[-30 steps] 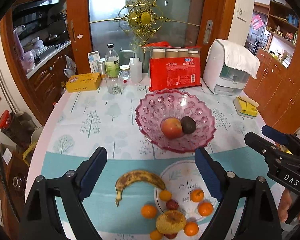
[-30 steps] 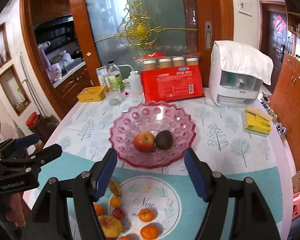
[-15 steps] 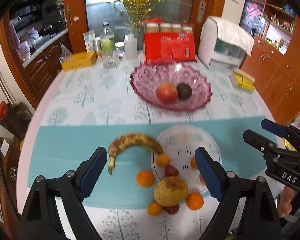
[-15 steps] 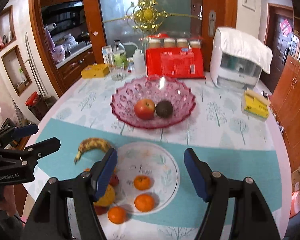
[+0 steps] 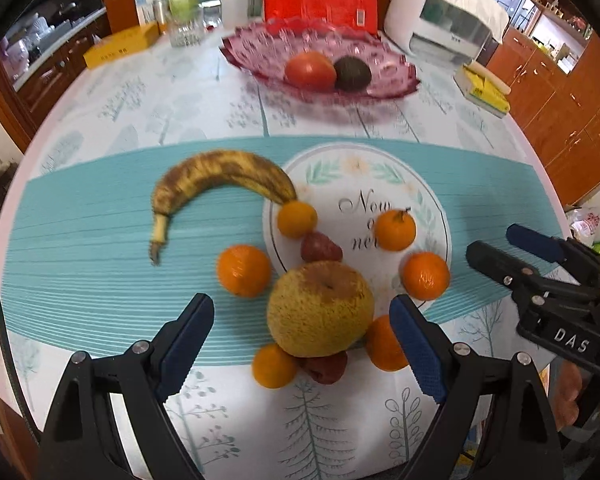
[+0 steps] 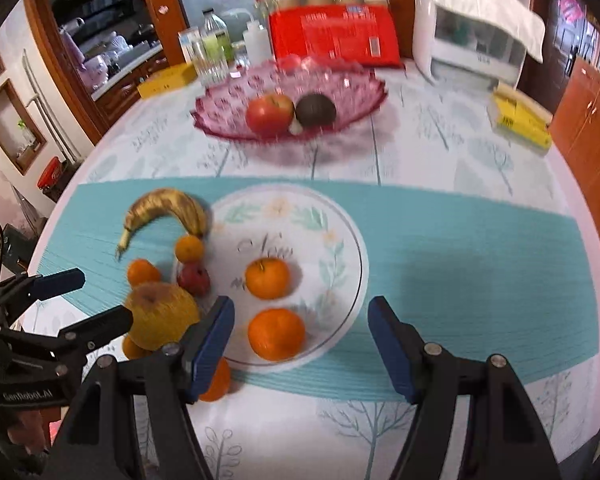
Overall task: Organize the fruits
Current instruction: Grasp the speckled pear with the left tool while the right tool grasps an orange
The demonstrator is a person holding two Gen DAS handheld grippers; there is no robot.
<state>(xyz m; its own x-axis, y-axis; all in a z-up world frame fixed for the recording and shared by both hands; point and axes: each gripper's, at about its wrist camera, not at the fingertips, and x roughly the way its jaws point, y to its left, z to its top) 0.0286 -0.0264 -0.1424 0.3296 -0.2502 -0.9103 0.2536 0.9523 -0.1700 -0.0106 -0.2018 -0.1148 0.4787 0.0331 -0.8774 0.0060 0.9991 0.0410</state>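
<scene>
Two grippers, left (image 5: 302, 342) and right (image 6: 300, 340), hang open and empty over loose fruit near the table's front, the bowl (image 5: 396, 80) far behind (apple, avocado inside), and closing on the pear (image 5: 320, 308) could scatter touching oranges.

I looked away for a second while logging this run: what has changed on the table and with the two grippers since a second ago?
Both grippers have dipped toward the loose fruit. The left gripper now brackets the big yellow pear; the right gripper nears an orange. Both stay open and empty. The banana, oranges and pink bowl with its apple and avocado have not moved.
</scene>
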